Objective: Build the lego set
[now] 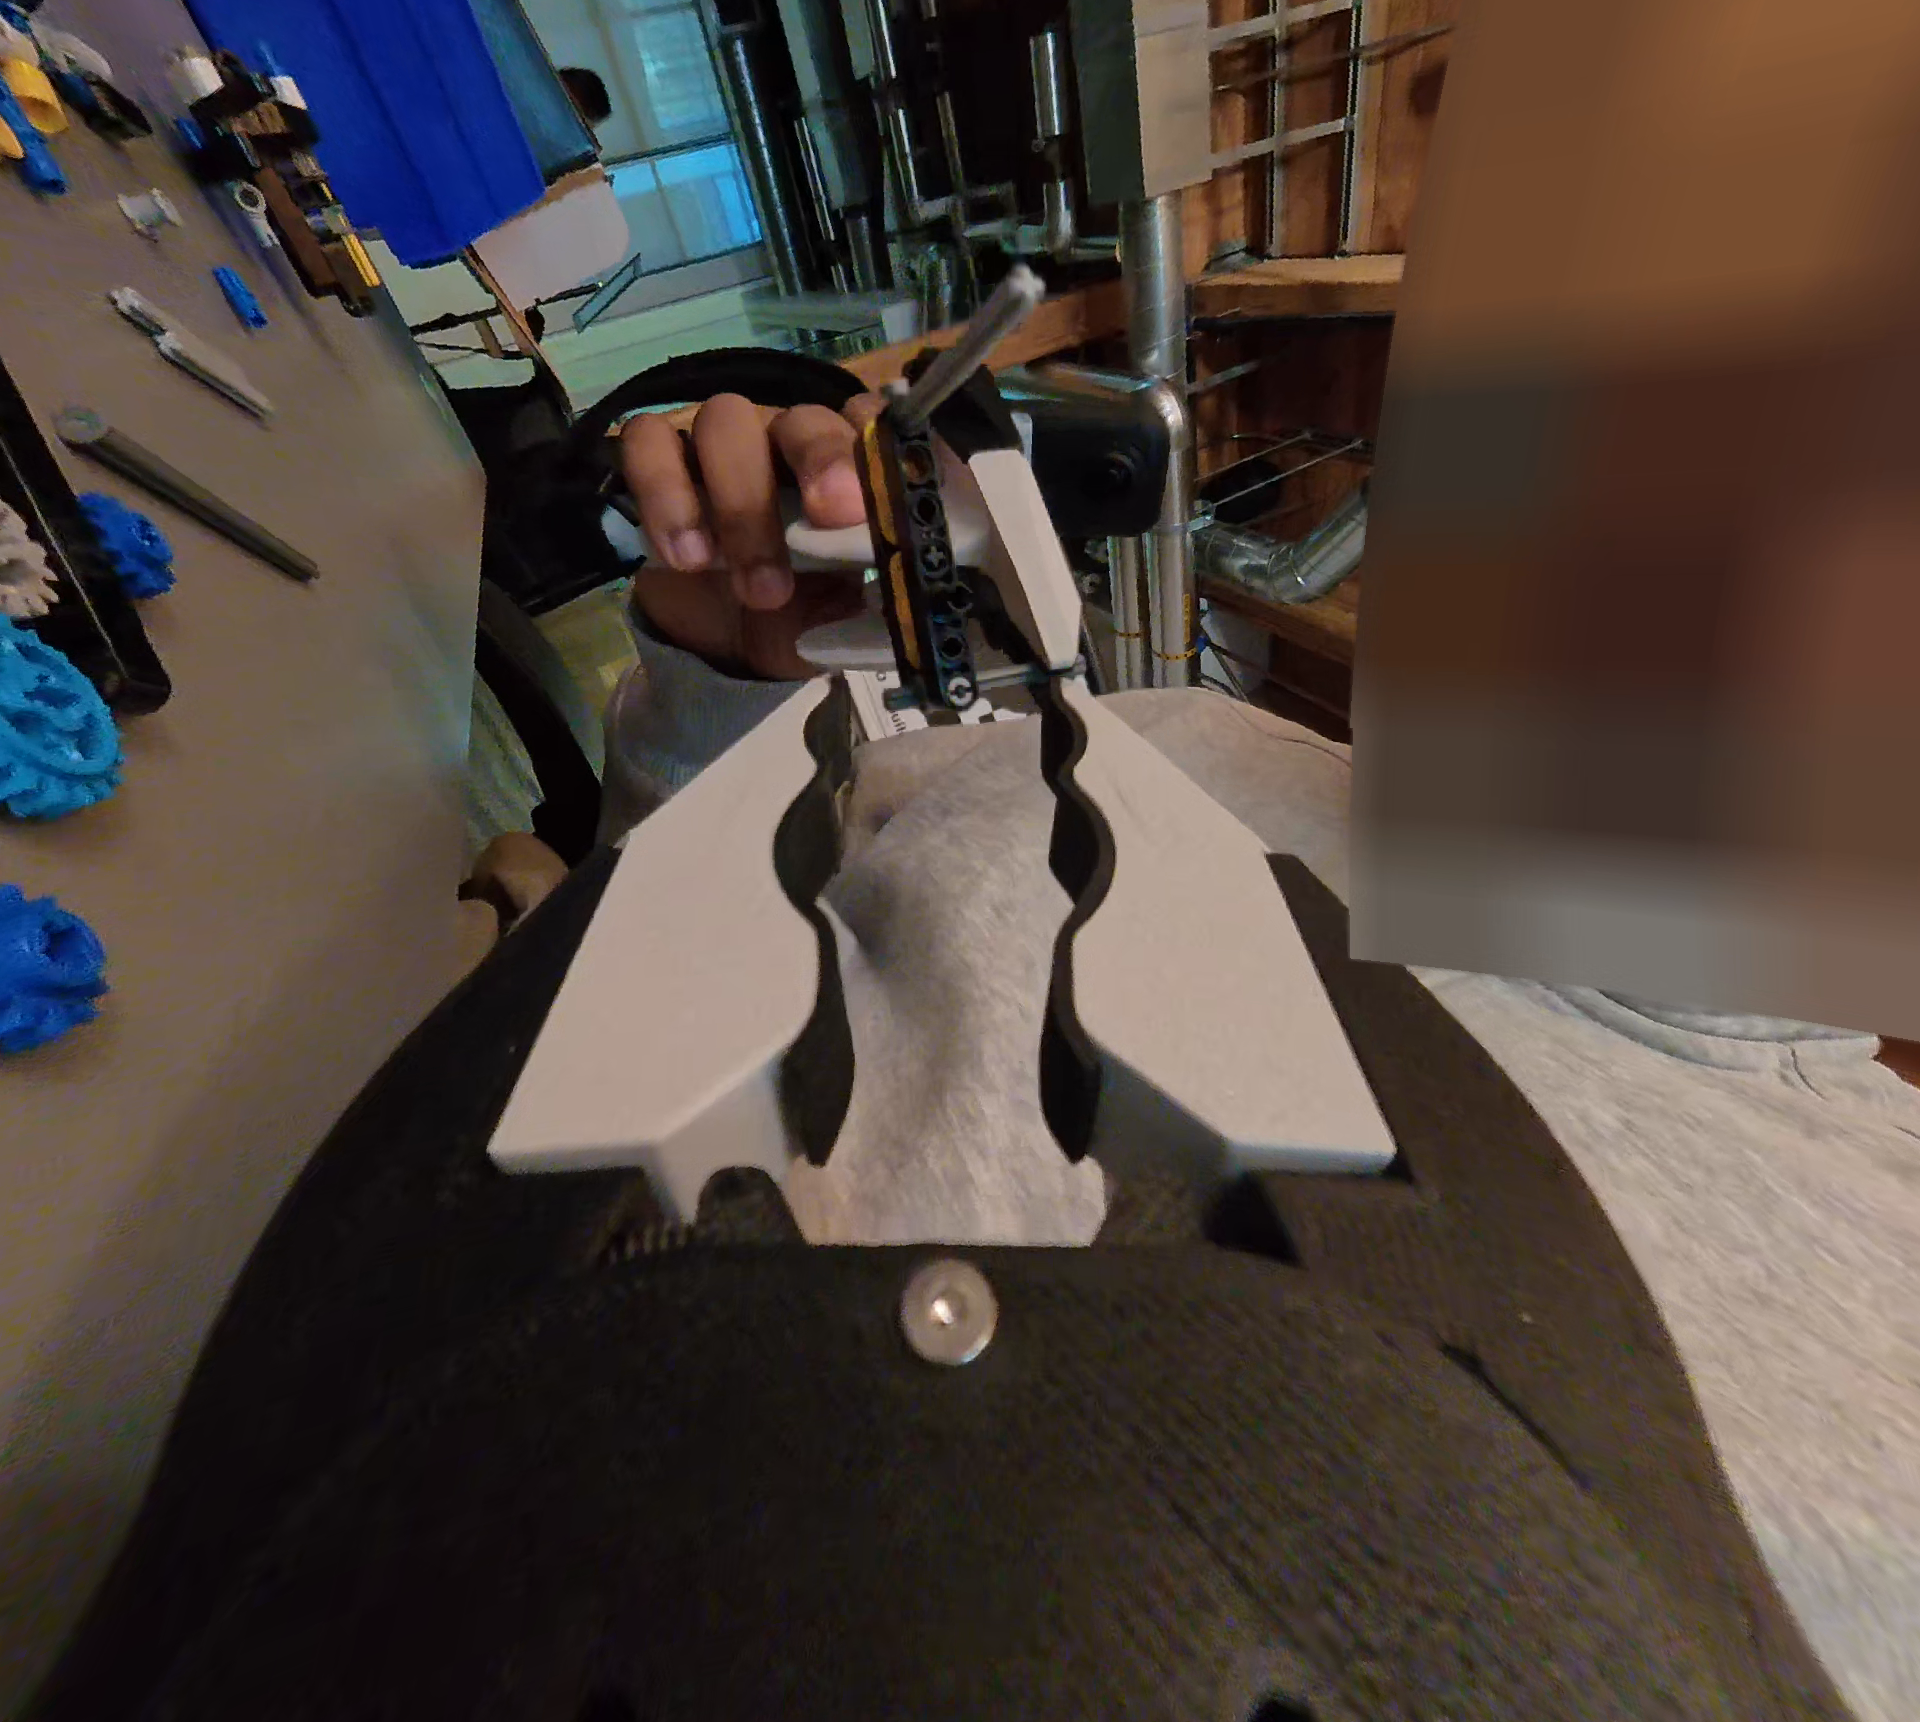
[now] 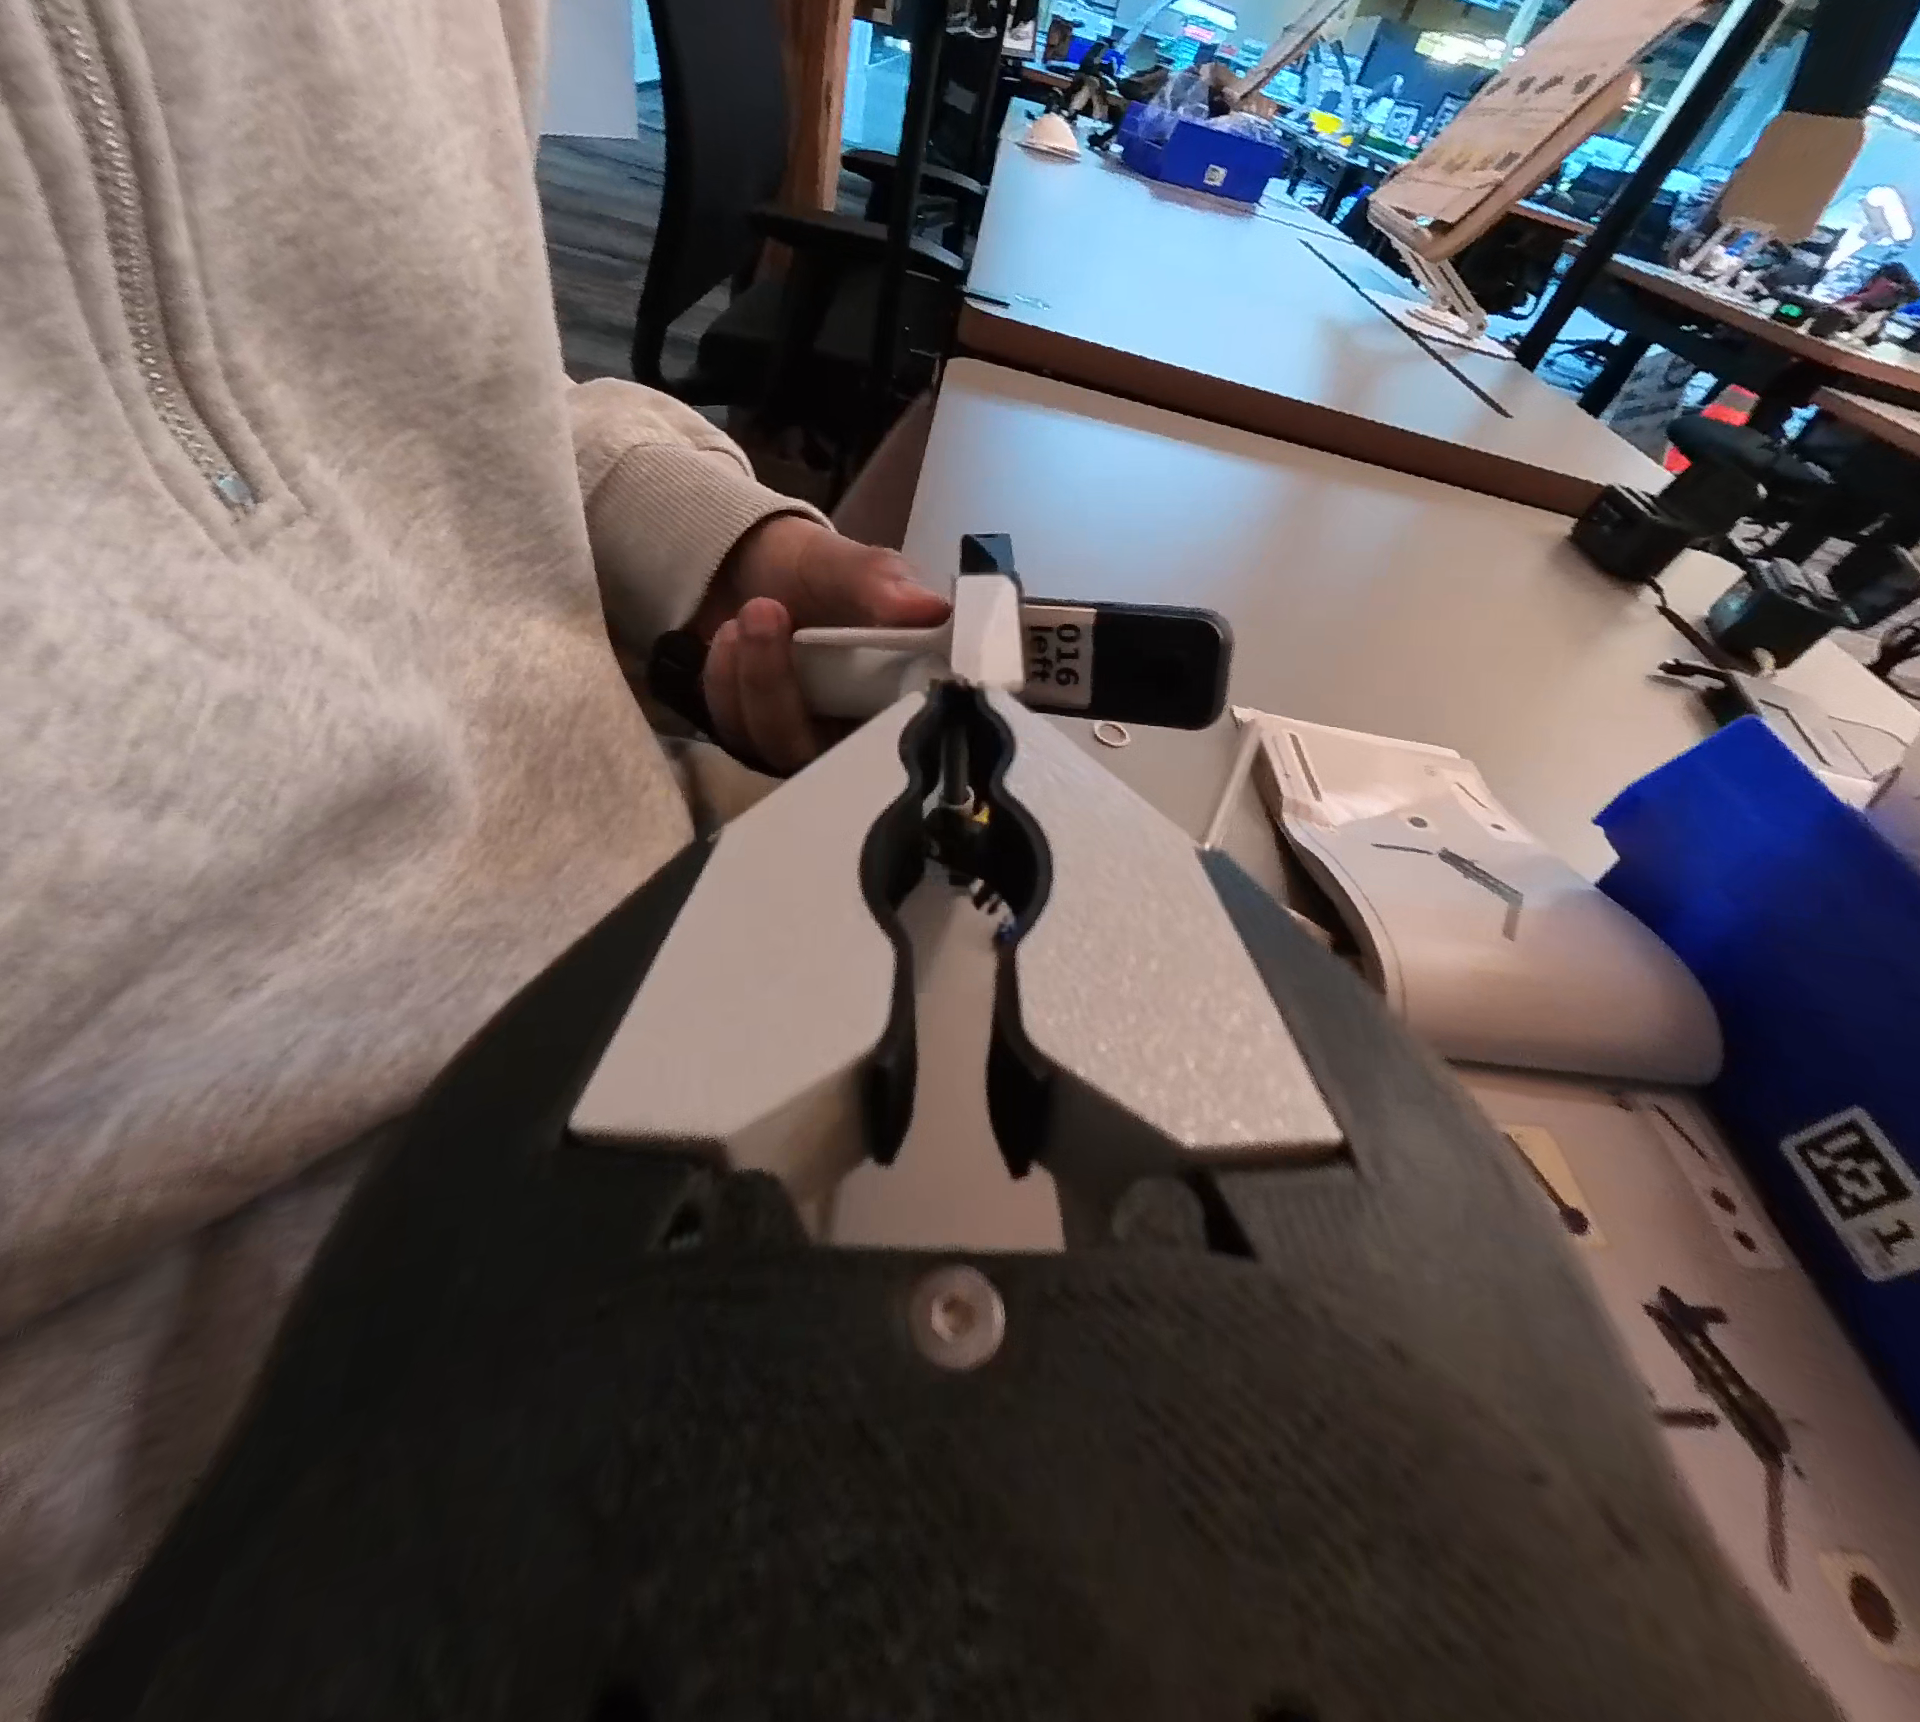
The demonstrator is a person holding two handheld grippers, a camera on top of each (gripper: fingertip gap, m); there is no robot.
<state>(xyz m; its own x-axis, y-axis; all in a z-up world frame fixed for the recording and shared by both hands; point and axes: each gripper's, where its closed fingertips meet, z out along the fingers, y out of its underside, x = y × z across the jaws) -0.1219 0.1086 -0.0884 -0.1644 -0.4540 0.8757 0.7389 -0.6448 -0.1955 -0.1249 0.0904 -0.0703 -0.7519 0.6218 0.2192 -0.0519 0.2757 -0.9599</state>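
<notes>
My right gripper (image 2: 958, 706) is shut on a small lego assembly (image 2: 961, 815), a black holed beam with a yellow piece. In the left wrist view the same assembly (image 1: 928, 550) stands upright in the air, a grey axle (image 1: 977, 342) sticking out of its top. My left gripper (image 1: 940, 685) is open, its fingertips on either side of the beam's lower end, not closed on it. A white finger (image 2: 982, 633) of the left gripper shows just beyond the right gripper's tips. A hand (image 1: 727, 509) holds the right gripper's handle.
The grey table (image 1: 312, 737) on the left carries loose blue, yellow and white parts, a long dark axle (image 1: 187, 493), a partly built black model (image 1: 281, 166) and a blue bin (image 1: 343, 10). An open instruction booklet (image 2: 1455, 924) lies beside the blue bin (image 2: 1818, 997). A person's grey hoodie (image 2: 260, 529) is close on the left. Left and right tips are no more than a few centimetres apart.
</notes>
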